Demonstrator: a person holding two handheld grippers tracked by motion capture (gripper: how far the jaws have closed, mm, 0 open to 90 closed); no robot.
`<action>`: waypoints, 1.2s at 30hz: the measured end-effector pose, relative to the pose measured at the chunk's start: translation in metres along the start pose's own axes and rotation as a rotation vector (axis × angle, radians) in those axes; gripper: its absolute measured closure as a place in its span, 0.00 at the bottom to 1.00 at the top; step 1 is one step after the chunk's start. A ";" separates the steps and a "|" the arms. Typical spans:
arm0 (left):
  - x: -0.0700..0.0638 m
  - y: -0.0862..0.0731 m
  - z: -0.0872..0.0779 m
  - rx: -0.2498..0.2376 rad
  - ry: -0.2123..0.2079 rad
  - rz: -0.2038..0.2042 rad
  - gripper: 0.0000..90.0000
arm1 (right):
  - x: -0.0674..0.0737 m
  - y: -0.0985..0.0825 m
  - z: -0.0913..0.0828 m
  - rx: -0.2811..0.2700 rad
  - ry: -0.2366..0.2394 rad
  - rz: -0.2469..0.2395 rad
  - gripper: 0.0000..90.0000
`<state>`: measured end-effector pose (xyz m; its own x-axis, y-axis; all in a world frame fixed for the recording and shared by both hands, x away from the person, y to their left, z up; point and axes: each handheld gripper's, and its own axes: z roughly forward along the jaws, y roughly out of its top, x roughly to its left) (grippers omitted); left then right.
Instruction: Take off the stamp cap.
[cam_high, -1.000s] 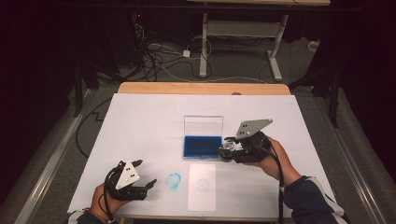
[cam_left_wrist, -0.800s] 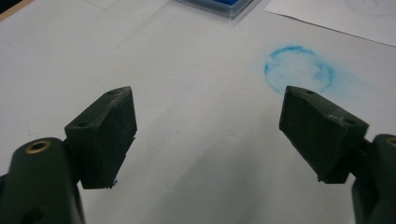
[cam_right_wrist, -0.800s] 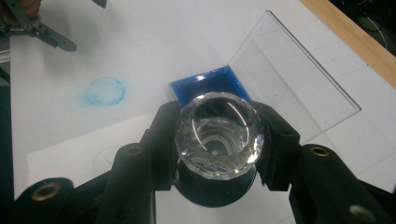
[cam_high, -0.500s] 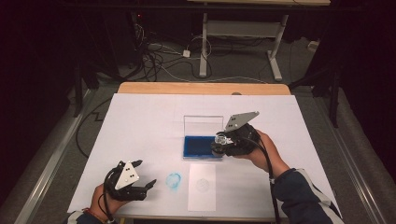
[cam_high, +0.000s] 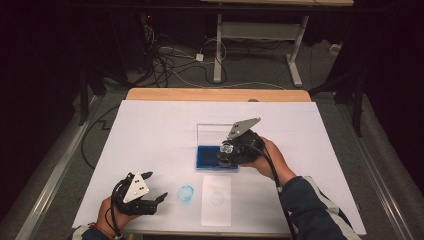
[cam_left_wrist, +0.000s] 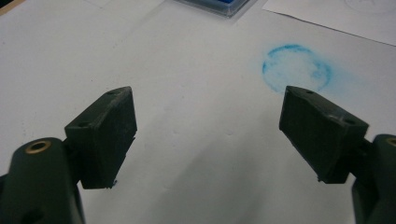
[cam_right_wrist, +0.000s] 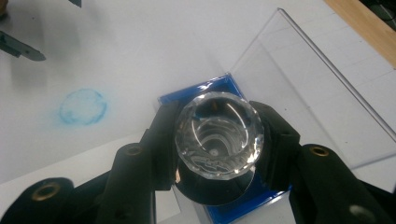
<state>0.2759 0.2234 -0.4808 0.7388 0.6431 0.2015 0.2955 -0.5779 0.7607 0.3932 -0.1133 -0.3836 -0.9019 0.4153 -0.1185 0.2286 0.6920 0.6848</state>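
Observation:
My right gripper (cam_high: 226, 154) is shut on a round faceted clear glass piece (cam_high: 227, 148), gripped at its sides between the two jaws. In the right gripper view the glass piece (cam_right_wrist: 218, 135) hangs directly over a blue ink pad (cam_right_wrist: 196, 95) in a clear case whose lid (cam_right_wrist: 303, 93) stands open. The ink pad (cam_high: 206, 153) lies at the middle of the white table cover. My left gripper (cam_high: 157, 200) rests open near the front left edge, its jaws (cam_left_wrist: 208, 95) wide apart with nothing between them. Just beyond them is a blue ring print (cam_left_wrist: 296, 67).
A white paper sheet (cam_high: 216, 200) with a faint circle lies in front of the ink pad, to the right of the blue ring print (cam_high: 186, 193). The wooden table edge (cam_high: 215, 94) runs along the back. Cables and desk legs are on the floor beyond.
My right gripper has carried the glass piece leftward and slightly down, from right of the ink pad to over it. The left gripper has stayed put.

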 end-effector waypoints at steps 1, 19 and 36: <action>0.000 0.000 0.000 0.000 0.000 0.001 0.20 | 0.000 0.001 0.003 0.001 0.000 0.001 0.63; 0.000 -0.001 0.000 -0.005 -0.005 -0.003 0.20 | -0.007 0.002 0.029 0.036 -0.007 0.016 0.63; 0.001 0.018 0.014 -0.031 -0.056 -0.009 0.20 | -0.003 0.003 0.026 0.010 -0.004 0.022 0.63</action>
<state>0.2907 0.2069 -0.4757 0.7692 0.6187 0.1599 0.2845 -0.5556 0.7813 0.4061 -0.0977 -0.3999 -0.8955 0.4322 -0.1064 0.2515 0.6885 0.6803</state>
